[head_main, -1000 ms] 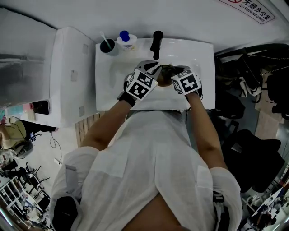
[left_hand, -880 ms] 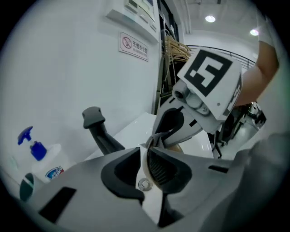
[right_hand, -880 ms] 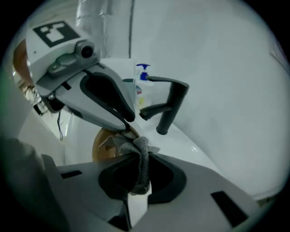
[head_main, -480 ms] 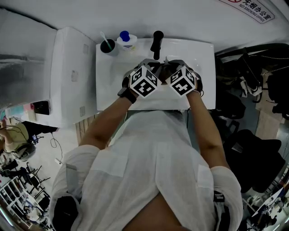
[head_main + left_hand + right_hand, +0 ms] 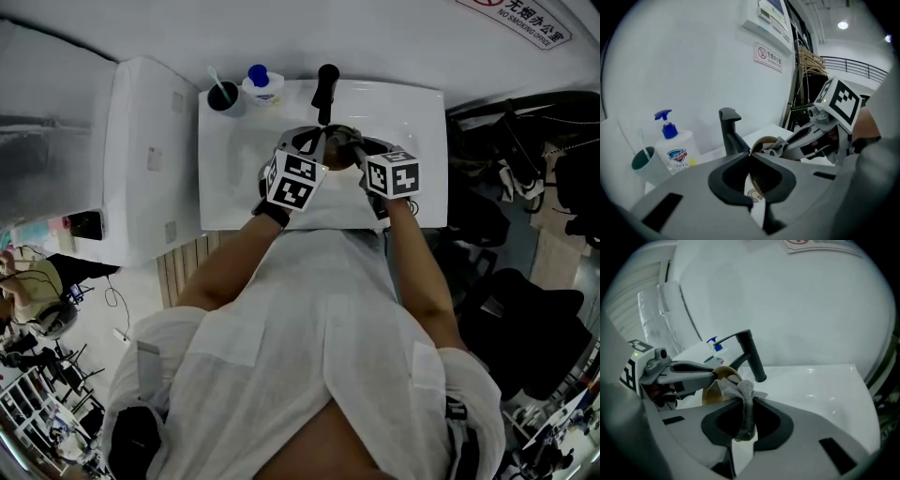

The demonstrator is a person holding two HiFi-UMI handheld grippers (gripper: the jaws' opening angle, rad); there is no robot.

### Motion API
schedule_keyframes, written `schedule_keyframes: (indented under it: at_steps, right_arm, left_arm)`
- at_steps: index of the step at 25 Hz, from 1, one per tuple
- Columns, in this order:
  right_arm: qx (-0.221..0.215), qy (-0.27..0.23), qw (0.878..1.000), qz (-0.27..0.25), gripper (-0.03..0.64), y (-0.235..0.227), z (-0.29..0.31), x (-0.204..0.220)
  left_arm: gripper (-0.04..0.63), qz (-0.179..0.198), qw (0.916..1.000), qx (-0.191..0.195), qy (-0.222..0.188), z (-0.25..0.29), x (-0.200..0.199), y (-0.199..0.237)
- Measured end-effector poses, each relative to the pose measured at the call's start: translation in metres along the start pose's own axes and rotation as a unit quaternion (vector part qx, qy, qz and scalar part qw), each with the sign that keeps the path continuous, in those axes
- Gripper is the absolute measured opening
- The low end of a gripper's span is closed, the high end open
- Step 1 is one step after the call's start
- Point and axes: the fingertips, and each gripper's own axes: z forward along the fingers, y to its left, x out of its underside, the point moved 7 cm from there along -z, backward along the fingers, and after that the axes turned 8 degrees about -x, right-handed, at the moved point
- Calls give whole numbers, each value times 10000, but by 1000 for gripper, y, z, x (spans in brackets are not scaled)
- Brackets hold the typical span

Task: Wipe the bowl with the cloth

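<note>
My left claw [image 5: 750,161] clamped the brown bowl's [image 5: 712,387] rim. My right claw [image 5: 743,404], jaws just easing apart but pinching the cloth [image 5: 740,390], sat just right of it.

White ceramic sink [image 5: 424,141]: black tap [image 5: 326,89] at 12 o'clock; blue-pump white soap bottle [image 5: 262,87] and dark cup [image 5: 224,96] at 11.

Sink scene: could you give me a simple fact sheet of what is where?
Place: white ceramic sink with black tap
Left gripper: shut on the rim of a tan round bowl
Right gripper: shut on a grey cloth, which lies against the bowl's edge
Beside tap: white soap pump bottle, dark cup
</note>
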Motion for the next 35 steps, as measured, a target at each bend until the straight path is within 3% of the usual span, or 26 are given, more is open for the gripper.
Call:
schedule_keyframes:
  at_steps: [4, 8, 15, 21, 31, 35]
  right_arm:
    - [-321, -502, 9901, 1270, 66, -6, -4, 19]
    - [-718, -637, 9802, 1732, 61, -9, -9, 30]
    - [-114, -375, 9919, 1207, 54, -30, -35, 38]
    - [43, -872, 9900, 1108, 54, -37, -55, 36]
    - [-166, -1030, 9914, 791, 54, -17, -61, 38]
    - [-181, -1189, 9897, 770, 54, -13, -67, 35]
  left_arm:
    - [18, -23, 9998, -152, 91, 1, 5, 1]
    - [18, -252, 9987, -130, 413, 7, 16, 7]
    - [18, -713, 9935, -49, 889, 17, 42, 17]
    - [20, -1144, 9821, 244, 1476, 28, 73, 12]
    - [26, -1862, 9503, 479, 2450, 61, 128, 3]
    - [44, -2402, 9394, 723, 2339, 68, 141, -1]
